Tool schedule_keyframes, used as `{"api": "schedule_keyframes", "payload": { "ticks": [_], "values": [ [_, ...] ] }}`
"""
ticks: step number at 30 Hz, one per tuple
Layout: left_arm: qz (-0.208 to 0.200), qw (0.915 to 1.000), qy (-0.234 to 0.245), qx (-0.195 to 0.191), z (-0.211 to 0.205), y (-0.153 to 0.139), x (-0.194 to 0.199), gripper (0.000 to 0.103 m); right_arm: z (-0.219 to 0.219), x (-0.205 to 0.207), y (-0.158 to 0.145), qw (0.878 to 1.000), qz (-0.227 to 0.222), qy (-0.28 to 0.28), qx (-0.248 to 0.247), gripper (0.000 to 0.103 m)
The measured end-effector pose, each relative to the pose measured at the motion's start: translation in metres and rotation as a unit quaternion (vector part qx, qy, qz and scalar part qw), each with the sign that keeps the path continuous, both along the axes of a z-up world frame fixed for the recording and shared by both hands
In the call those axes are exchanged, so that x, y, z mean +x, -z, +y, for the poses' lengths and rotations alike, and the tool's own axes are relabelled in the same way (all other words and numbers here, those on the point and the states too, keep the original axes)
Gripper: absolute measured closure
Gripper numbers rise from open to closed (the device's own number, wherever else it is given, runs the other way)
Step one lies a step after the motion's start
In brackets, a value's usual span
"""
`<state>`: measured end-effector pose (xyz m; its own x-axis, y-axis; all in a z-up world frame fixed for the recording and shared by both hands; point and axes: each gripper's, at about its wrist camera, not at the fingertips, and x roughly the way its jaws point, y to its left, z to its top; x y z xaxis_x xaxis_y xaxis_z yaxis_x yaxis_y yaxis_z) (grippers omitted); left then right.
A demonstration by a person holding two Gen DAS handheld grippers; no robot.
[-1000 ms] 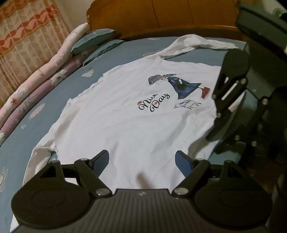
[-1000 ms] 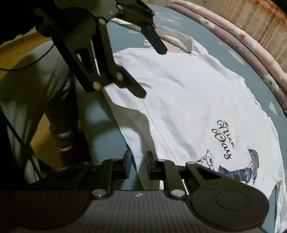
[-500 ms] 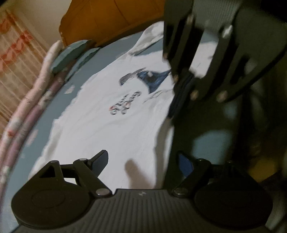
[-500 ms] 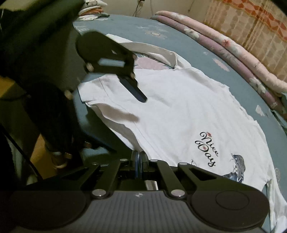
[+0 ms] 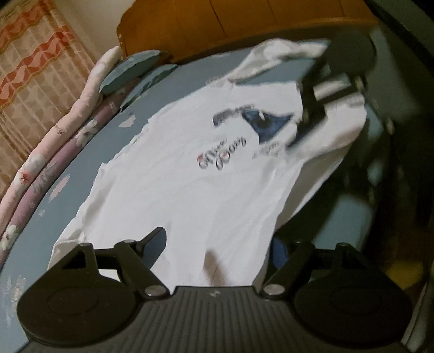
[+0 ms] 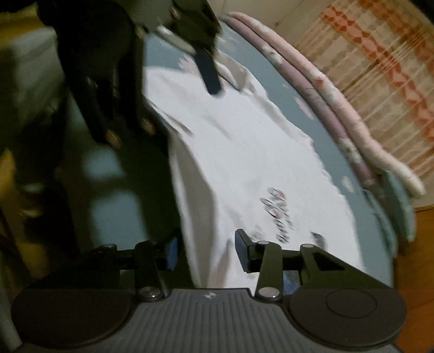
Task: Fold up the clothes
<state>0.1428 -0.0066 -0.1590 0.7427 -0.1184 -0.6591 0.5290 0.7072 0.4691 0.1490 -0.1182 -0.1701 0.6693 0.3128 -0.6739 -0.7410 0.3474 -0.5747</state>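
Now my right tongs (image 6: 204, 254) are opening, after being pinched fully together half a second ago, with the near side edge of the white cotton T-shirt with the printed girl and lettering (image 5: 190, 190) lying between the fingers, and the pads not pressing it that I can see. That edge, flat a second ago, stands in a raised fold ahead of my left tongs (image 5: 219, 244), so I judge the first fold has begun but isn't carried over. My left tongs gape wide over the hem end, cloth beneath them, nothing clamped. The shirt lies spread on the blue flower-print bedsheet (image 5: 81, 173), its long axis running straight away from my left tongs: hem nearest, collar far off by the orange wooden headboard (image 5: 217, 24). From my right tongs it runs the other way.
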Motion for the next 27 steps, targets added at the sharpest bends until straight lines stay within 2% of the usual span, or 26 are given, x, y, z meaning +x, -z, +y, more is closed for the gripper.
{"api": "schedule_keyframes", "payload": {
  "ticks": [3, 5, 7, 8, 9, 10, 11, 12, 16, 19, 21, 24, 27],
  "values": [
    [0.003, 0.9988, 0.001, 0.048, 0.006, 0.012, -0.008, 0.025, -0.013, 0.006, 0.000, 0.999, -0.021, 0.022, -0.022, 0.057],
    [0.002, 0.9971, 0.003, 0.077, 0.010, 0.020, -0.015, 0.028, -0.022, 0.008, 0.001, 0.999, -0.015, 0.031, -0.023, 0.057],
    [-0.006, 0.9953, 0.014, 0.096, 0.011, 0.025, -0.023, 0.034, -0.029, 0.009, 0.002, 0.999, -0.005, 0.040, -0.021, 0.065],
    [-0.010, 0.9939, 0.021, 0.108, 0.010, 0.027, -0.026, 0.043, -0.033, 0.010, 0.003, 0.999, 0.000, 0.044, -0.020, 0.074],
    [-0.011, 0.9917, 0.033, 0.124, 0.007, 0.028, -0.028, 0.062, -0.033, 0.010, 0.003, 0.999, 0.003, 0.043, -0.018, 0.087],
    [-0.013, 0.9891, 0.044, 0.140, 0.004, 0.030, -0.030, 0.076, -0.031, 0.009, 0.003, 0.999, 0.006, 0.040, -0.018, 0.093],
    [-0.013, 0.9866, 0.055, 0.153, 0.001, 0.031, -0.032, 0.096, -0.028, 0.008, 0.002, 0.999, 0.009, 0.035, -0.020, 0.098],
    [-0.010, 0.9846, 0.065, 0.162, -0.001, 0.031, -0.032, 0.101, -0.027, 0.007, 0.002, 0.999, 0.011, 0.030, -0.021, 0.099],
    [-0.006, 0.9799, 0.088, 0.179, -0.001, 0.014, -0.035, 0.103, -0.025, 0.011, -0.016, 0.999, 0.035, 0.016, -0.018, 0.101],
    [0.019, 0.9831, 0.088, 0.159, 0.007, -0.010, -0.037, 0.103, -0.031, 0.009, -0.042, 0.998, 0.067, 0.001, -0.007, 0.101],
    [0.030, 0.9815, 0.095, 0.163, 0.009, -0.020, -0.045, 0.103, -0.032, 0.004, -0.055, 0.996, 0.083, -0.013, -0.007, 0.101],
    [0.060, 0.9814, 0.100, 0.152, 0.011, -0.020, -0.051, 0.103, -0.032, 0.002, -0.061, 0.992, 0.121, -0.016, -0.002, 0.101],
    [0.087, 0.9808, 0.096, 0.146, 0.012, -0.005, -0.053, 0.102, -0.032, 0.002, -0.045, 0.986, 0.167, -0.011, 0.003, 0.100]
  ]
}}
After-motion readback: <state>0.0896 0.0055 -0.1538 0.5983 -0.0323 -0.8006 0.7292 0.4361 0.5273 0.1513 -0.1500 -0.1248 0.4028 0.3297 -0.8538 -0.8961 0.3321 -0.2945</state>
